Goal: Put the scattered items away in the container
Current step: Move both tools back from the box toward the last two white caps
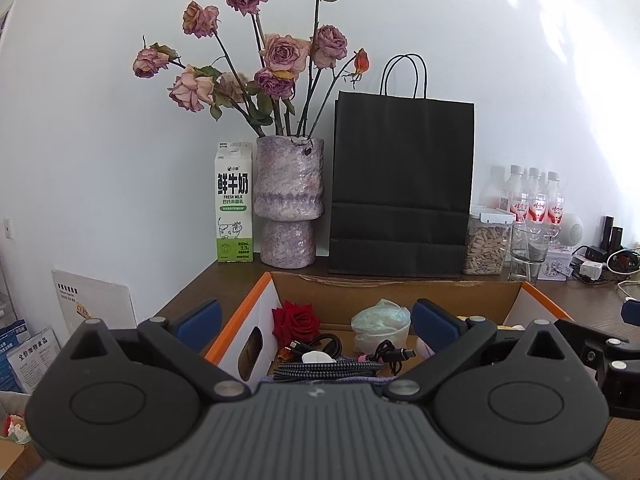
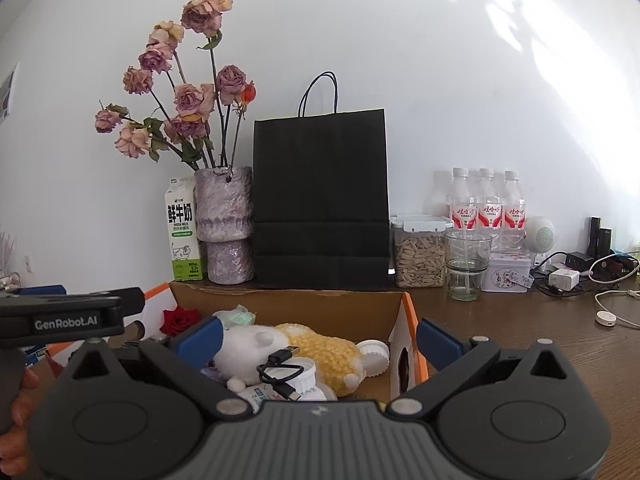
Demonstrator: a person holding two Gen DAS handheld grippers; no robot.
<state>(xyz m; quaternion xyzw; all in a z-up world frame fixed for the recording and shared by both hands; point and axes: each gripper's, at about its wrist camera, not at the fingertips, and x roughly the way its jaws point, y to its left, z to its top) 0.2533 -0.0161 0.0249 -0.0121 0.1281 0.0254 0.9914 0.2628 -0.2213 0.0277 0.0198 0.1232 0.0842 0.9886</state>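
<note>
Both hand-held grippers hover over an open cardboard box [image 1: 400, 292] with orange edges, each with its blue-padded fingers spread wide and holding nothing. Seen from its own camera, the left gripper [image 1: 316, 320] frames a red rose [image 1: 296, 320], a crumpled pale bag [image 1: 382, 322] and a coil of black cables [image 1: 332, 364] lying inside the box. The right gripper [image 2: 320, 340] sits above the box's right end, where a white and yellow plush toy [image 2: 304, 348], a short black USB cable [image 2: 280, 368] and a white bottle [image 2: 280, 394] rest together; its right finger hangs outside the box wall. The left gripper's body enters the right camera's view from the left, printed "GenRobot.AI". The box stands on a brown wooden table [image 2: 540, 340]. Behind it, along a white wall, stand a milk carton [image 1: 235, 204] reading "FRESH MILK" with Chinese characters and "3.3g", a mottled purple vase [image 1: 289, 200] of faded pink roses, and a tall black paper bag [image 1: 402, 184] with cord handles. To the right are a clear jar of seeds [image 2: 420, 252], an empty glass [image 2: 466, 264], three red-labelled water bottles [image 2: 486, 208], a small tin [image 2: 506, 276], a round white speaker [image 2: 542, 234] and tangled chargers [image 2: 564, 278].
</note>
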